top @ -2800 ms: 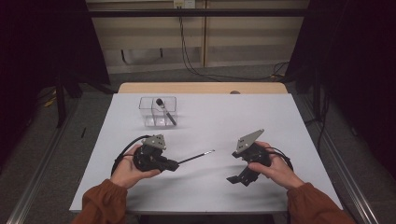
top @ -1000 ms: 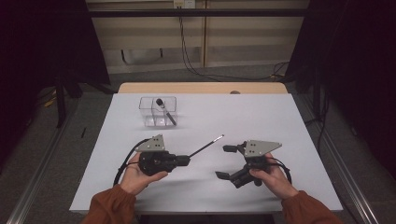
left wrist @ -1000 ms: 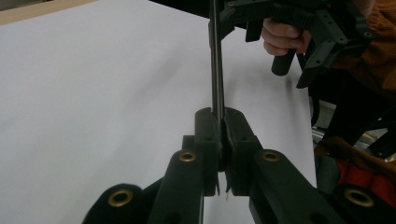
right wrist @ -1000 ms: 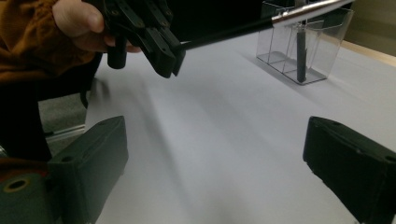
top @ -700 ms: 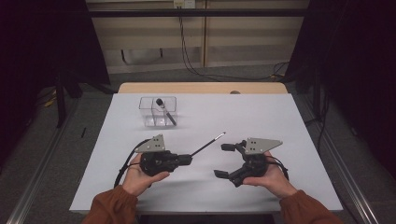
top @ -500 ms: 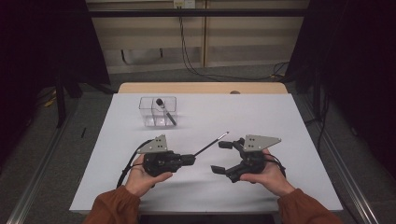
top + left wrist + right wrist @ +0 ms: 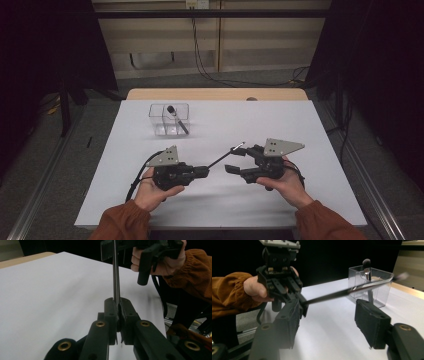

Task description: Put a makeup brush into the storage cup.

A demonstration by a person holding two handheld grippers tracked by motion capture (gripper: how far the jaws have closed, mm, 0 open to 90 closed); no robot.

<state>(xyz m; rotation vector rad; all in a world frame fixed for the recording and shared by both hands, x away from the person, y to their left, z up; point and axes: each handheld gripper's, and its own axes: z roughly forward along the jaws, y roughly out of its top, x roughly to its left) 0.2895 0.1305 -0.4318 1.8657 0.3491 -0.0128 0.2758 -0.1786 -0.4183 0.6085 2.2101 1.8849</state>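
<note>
Here, the left gripper view brings out what the high view leaves small: the left gripper's [image 7: 117, 312] jaws are clenched on the thin dark handle of a makeup brush [image 7: 115, 272], which rises straight up the frame toward the other hand. In the right gripper view, the right gripper [image 7: 329, 322] is spread wide, and the brush [image 7: 352, 290] crosses above the gap, touching neither pad.

From the high view, the right gripper [image 7: 235, 159] has moved in from the right side of the white table [image 7: 320, 125] and now sits close to the brush's tip [image 7: 241, 145]. The brush has tilted upward; its long axis runs from the left gripper [image 7: 204, 171] at lower centre up-right. At upper left, a clear acrylic organizer [image 7: 168, 120] holds another brush [image 7: 177, 118].
</note>
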